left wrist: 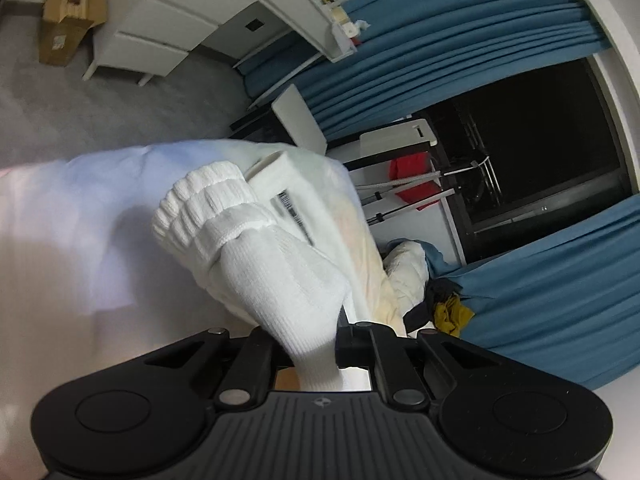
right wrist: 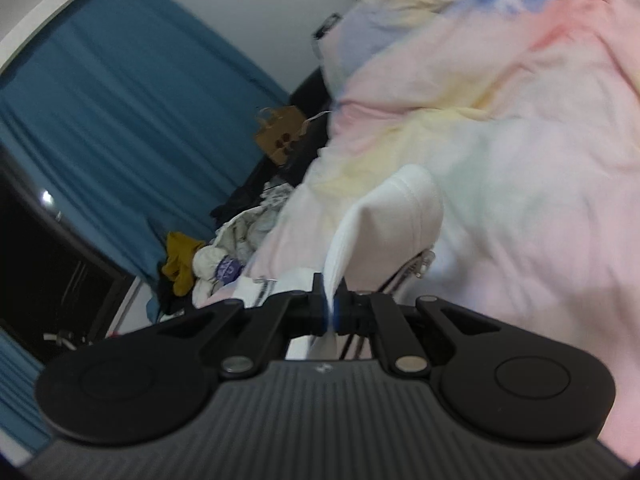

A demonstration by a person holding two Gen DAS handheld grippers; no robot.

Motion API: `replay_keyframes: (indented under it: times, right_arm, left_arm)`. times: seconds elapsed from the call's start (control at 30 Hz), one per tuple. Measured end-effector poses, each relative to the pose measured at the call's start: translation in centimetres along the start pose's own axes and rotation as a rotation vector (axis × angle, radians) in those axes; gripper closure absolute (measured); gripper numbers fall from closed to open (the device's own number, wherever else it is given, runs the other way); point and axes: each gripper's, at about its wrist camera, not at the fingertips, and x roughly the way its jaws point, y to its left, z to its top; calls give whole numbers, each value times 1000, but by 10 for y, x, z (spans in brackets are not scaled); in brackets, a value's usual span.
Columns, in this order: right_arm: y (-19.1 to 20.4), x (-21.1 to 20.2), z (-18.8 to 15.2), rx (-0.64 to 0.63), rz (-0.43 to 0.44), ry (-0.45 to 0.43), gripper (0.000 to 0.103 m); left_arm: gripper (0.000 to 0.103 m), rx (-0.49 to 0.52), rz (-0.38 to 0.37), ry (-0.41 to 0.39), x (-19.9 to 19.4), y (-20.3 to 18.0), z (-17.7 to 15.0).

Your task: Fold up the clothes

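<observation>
On my left, the left gripper (left wrist: 316,354) has its jaws clenched on a white ribbed sock (left wrist: 256,248), pinched at its narrow end, so the thick cuff stands up ahead of me over the pastel bedding (left wrist: 72,216). I judge it light, soft and stretchy; it will flop and stretch rather than hold a line, so a grip near an end suits it. On my right, the right gripper (right wrist: 330,312) is clamped shut on a fold of white cloth (right wrist: 392,216), whose hemmed edge arches over the rainbow-tinted bed cover (right wrist: 500,140). That cloth looks thin and limp; gripping close to the hem should keep it from slipping. A heap of other clothes (right wrist: 224,248) lies farther back.
</observation>
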Motion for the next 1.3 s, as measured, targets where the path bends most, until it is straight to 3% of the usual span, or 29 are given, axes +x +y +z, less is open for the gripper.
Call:
replay_keyframes:
  times: [0.2,0.3,0.53,0.67,0.77,0.9,1.03,1.1,1.13,1.2,1.27,1.3]
  right_arm:
    - [68,71,11,-108,29,0,98]
    - [103,113,10,-152,37,13,98]
    - [168,246,-24,-284,-15,108,98]
    - [182,303,-53,-365,-45,139,97]
    - [192,331,-71,-426,-38,157,97]
    - [208,348,-85,-549,60,127,97]
    - [215,354,-91,-576,83,184,94]
    - [206,346,-85,-534,96,200,87]
    - [202,341,-81,-513,104,207,83]
    - [192,328,-72,-461,138,210,53]
    - [177,308,-58,-392,186,219,37]
    - [168,297,-53,-349,197,221,36]
  left_arm:
    - [94,-3,-5,-8,51,-31,33]
    - [94,-10,5,-14,95,-47,48]
    - [94,-59,84,10,224,-58,84]
    - [94,-77,152,41,289,-52,97]
    - [93,-51,178,50,323,-48,106]
    - [93,-2,189,73,351,-44,117]
    - [85,67,160,99,358,-46,119]
    - [74,91,124,109,352,-49,118]
    - [63,110,105,111,345,-51,116]
    - [54,148,72,115,327,-54,110]
    - [47,169,44,121,304,-54,98]
    - [46,172,26,122,291,-52,91]
